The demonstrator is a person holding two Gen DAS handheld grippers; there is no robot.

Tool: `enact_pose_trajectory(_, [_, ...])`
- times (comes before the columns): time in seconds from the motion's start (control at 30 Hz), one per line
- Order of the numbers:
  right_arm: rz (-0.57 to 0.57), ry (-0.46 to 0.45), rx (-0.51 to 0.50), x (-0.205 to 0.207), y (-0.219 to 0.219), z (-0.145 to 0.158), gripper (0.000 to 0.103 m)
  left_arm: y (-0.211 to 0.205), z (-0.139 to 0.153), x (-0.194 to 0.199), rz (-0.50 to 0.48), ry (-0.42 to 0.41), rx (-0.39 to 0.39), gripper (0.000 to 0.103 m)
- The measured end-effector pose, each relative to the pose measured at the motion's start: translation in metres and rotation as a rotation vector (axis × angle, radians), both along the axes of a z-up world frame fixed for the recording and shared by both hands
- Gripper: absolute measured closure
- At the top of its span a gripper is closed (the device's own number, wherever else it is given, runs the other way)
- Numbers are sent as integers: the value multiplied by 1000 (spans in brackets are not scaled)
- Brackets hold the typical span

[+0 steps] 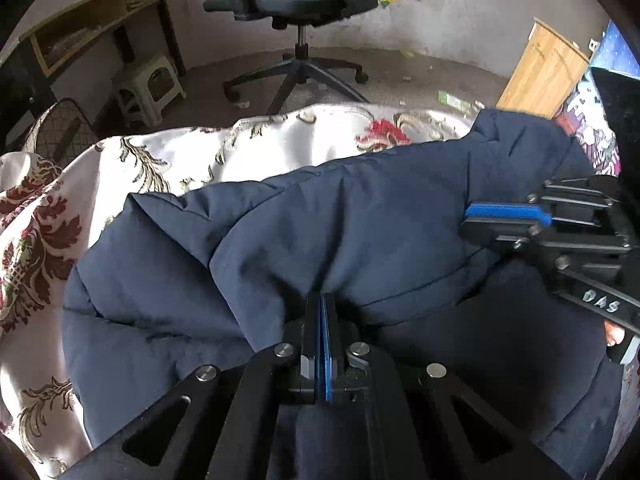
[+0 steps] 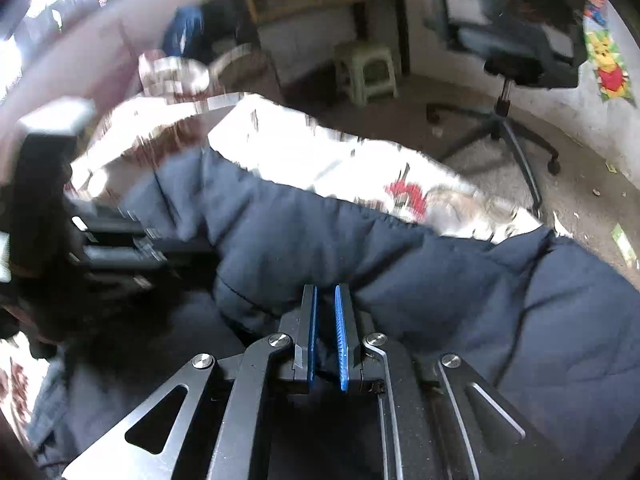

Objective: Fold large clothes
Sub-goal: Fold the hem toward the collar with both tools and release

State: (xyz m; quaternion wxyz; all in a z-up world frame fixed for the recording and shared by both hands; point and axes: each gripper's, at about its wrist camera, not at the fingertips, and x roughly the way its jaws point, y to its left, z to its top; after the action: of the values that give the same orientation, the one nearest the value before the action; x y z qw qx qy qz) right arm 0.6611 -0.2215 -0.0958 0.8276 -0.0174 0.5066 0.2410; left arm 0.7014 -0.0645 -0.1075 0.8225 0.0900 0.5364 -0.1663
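A large navy padded jacket [image 1: 340, 220] lies across a bed with a white floral sheet [image 1: 168, 156]. My left gripper [image 1: 322, 300] is shut on a fold of the jacket at its near edge. My right gripper [image 2: 326, 292] is shut on another fold of the jacket [image 2: 400, 264], with cloth between its blue pads [image 2: 340, 332]. The right gripper also shows in the left wrist view [image 1: 504, 216], at the jacket's right side. The left gripper shows blurred at the left of the right wrist view [image 2: 120, 248].
A black office chair [image 1: 296, 4] stands on the floor beyond the bed. A green plastic stool [image 1: 148, 88] and a wooden desk [image 1: 96, 20] are at the back left. A wooden cabinet [image 1: 540, 68] is at the right. The floor has scattered litter.
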Motion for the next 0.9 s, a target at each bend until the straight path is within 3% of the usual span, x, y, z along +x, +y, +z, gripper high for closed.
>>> enact_pose_trajectory(0.13, [-1,51,7,6,1,-18,95,-2,-12,1,-34,6,12,100])
enact_pose_trajectory(0.3, [0,37,-45,10,12,-24,96,-4,-19,0,-15,-25,24,100])
enact_pose_trajectory(0.47, [-78,-13,82,-6,-14,-10,96,10,-4,-8,71,-24,-81,100])
enact_pose_trajectory(0.53, [-117,-20,88,-15,-23,0,92,14,4,-13,103,-30,-116,100])
enact_pose_trajectory(0.63, [-151,-44,74,-26,-34,15,79,18,20,-24,139,-75,-132,99])
enact_pose_trajectory(0.7, [-175,-65,68,-35,-41,28,63,19,28,-30,156,-92,-139,95])
enact_pose_trajectory(0.8, [-206,-82,76,-41,-50,41,53,22,44,-41,200,-130,-182,69])
enact_pose_trajectory(0.87, [-219,-86,77,-45,-53,46,50,26,56,-50,229,-170,-209,38])
enact_pose_trajectory(0.9, [-220,-95,76,-49,-54,50,49,27,62,-54,242,-194,-215,29])
